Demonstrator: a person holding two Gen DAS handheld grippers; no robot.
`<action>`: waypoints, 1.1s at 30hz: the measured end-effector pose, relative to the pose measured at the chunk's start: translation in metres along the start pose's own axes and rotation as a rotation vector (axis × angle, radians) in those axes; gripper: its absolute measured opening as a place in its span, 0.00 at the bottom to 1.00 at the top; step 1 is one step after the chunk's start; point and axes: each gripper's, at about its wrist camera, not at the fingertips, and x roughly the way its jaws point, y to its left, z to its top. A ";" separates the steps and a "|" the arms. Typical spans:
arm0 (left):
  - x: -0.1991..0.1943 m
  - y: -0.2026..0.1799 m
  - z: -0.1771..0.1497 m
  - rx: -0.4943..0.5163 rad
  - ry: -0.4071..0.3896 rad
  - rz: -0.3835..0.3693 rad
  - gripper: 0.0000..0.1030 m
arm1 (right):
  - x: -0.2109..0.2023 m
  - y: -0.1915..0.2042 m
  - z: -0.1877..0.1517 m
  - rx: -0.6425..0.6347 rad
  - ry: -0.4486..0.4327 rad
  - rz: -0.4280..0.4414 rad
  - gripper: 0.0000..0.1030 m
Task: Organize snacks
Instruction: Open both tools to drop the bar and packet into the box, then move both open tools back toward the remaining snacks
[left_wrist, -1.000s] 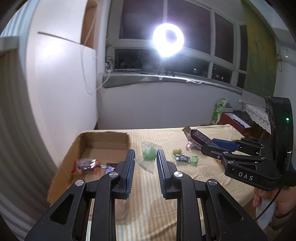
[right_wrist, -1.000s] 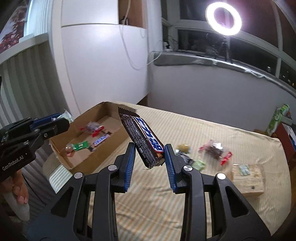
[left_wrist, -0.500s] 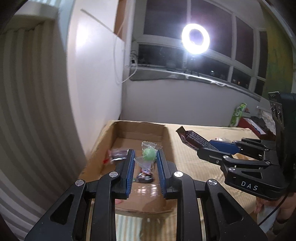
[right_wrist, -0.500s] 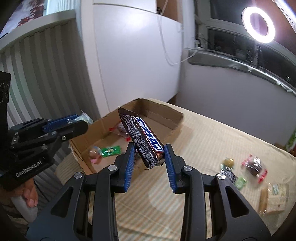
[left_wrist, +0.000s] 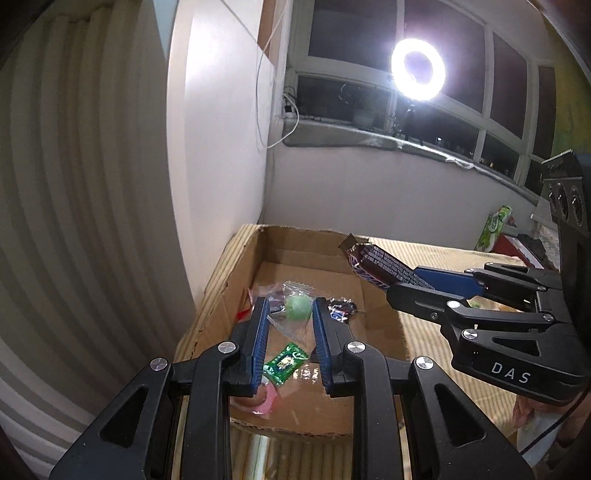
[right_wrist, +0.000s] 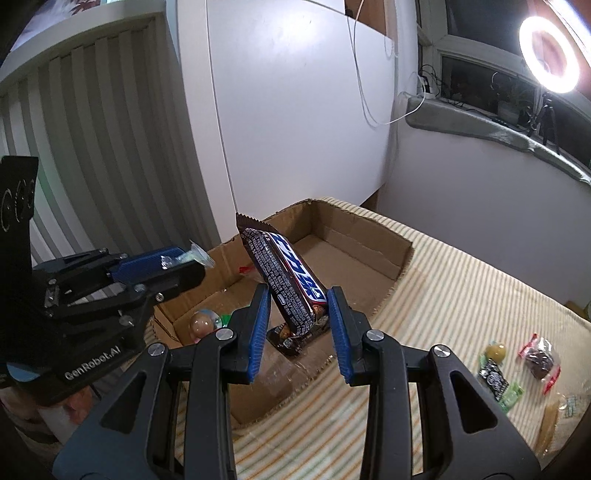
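Cardboard box (left_wrist: 380, 325), shallow and open-topped, on a striped cloth (right_wrist: 461, 295) beside a white wall panel, directly below both grippers. Left gripper (left_wrist: 288, 314) pinching a clear wrapper with a round green candy (left_wrist: 297, 308) between blue pads, hanging over the box's near-left part. Right gripper (right_wrist: 297, 314) clamped on the lower end of a dark chocolate bar (right_wrist: 284, 280) with blue lettering; long axis tilted up and away from the jaws, crimped top edge leaning toward the wall, lower end over the box's near edge rather than its middle. Judged: both snacks about ready for release, the candy already above the box floor, the bar probably needing a little more travel inward to land inside and not on the rim. Inside the box: a green sachet (left_wrist: 284, 363) just under the left jaws, a pink-wrapped round sweet (right_wrist: 202, 322) in the near corner, a dark foil piece (left_wrist: 341, 308) and a red-ended wrapper (left_wrist: 245, 308) farther in. Grippers close together, side by side; a risk of the bar's raised end brushing the left gripper if swung across. Well apart on the cloth to the right, still outside the box: a yellow-brown sweet (right_wrist: 495, 350), a black-and-green packet (right_wrist: 496, 382), a red-edged chocolate piece (right_wrist: 540, 361). Ring light (left_wrist: 418, 69) glaring at the window behind.
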 end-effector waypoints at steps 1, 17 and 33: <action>0.003 0.000 -0.001 -0.002 0.007 0.001 0.21 | 0.003 0.000 0.001 0.000 0.003 0.004 0.32; 0.022 0.011 0.001 -0.041 0.026 0.067 0.65 | 0.013 -0.021 0.006 0.029 -0.039 -0.004 0.43; -0.008 -0.026 0.009 0.036 -0.028 0.044 0.65 | -0.047 -0.036 -0.011 0.066 -0.096 -0.044 0.43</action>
